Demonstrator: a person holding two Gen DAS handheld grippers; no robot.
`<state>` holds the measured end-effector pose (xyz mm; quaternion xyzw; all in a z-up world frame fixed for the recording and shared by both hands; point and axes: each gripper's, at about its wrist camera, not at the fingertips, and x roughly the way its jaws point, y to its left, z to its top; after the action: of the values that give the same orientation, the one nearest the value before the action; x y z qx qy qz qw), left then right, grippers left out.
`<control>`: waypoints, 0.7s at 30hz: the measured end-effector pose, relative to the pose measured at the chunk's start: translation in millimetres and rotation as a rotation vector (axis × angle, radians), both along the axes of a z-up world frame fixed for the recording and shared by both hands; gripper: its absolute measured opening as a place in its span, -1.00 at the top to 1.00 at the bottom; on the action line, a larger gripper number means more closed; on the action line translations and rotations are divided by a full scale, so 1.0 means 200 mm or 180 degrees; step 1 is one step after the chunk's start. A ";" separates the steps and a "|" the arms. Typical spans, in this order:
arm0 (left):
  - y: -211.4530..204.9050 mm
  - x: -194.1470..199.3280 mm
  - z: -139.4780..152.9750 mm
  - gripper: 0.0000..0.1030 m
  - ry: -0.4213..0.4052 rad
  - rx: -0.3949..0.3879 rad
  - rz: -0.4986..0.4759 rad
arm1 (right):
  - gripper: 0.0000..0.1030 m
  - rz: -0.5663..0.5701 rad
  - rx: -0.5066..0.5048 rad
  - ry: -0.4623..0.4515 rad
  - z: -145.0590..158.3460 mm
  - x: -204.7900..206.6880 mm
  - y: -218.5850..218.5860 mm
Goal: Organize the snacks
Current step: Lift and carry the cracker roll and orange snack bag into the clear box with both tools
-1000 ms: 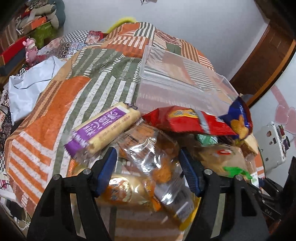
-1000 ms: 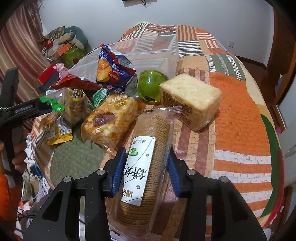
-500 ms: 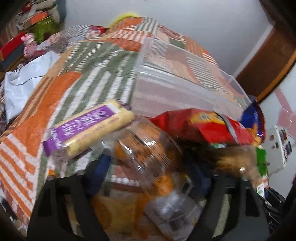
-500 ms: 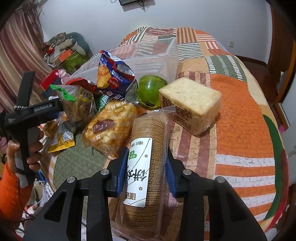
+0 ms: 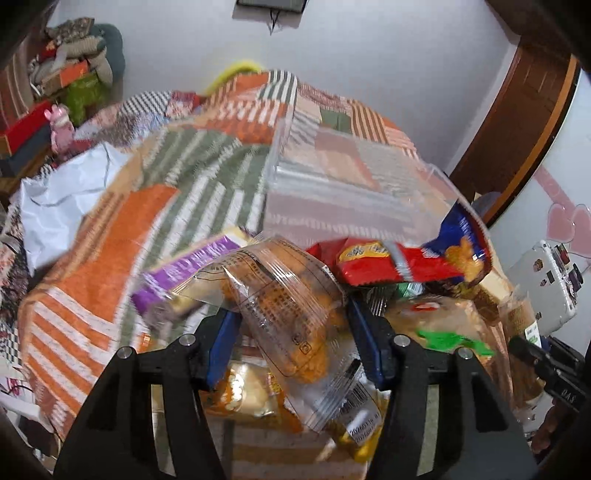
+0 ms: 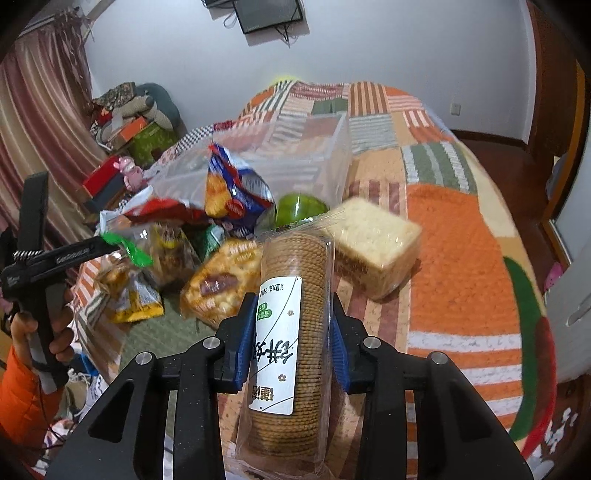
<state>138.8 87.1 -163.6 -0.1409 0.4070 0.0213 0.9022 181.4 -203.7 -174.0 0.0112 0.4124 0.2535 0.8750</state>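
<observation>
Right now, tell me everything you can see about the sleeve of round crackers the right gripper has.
The cracker sleeve is a long stack of thin, brown, round crackers in clear plastic wrap, crimped at its far end, with a white label bearing black characters and a small green mark. It lies lengthwise along the right gripper, whose blue pads press its two sides. Its far end points toward the pale square cake pack and overlaps it in view.

We are in a home bedroom, it seems: a bed under a patchwork quilt (image 6: 458,236), striped curtains (image 6: 40,122), a wall-mounted screen (image 6: 267,14), a wooden door (image 5: 517,122), and blurred piled clutter (image 5: 70,85).
</observation>
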 end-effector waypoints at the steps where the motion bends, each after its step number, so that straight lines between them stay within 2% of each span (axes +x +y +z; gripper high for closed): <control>1: 0.01 -0.01 0.02 -0.12 -0.0040 0.0014 0.0008 | 0.36 -0.0001 0.0010 -0.0029 0.01 0.00 0.00; 9: 0.03 -0.09 0.22 -0.12 -0.0358 0.0094 0.0028 | 0.36 -0.0039 0.0048 -0.0395 0.18 0.04 0.02; 21: 0.00 0.04 0.40 -0.12 -0.0608 0.0136 -0.0109 | 0.36 -0.0086 0.0086 -0.0891 0.39 0.16 0.07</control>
<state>146.7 86.5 -84.2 -0.1160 0.3210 0.0010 0.9399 214.4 -190.6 -95.9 -0.0070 0.2826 0.2462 0.9271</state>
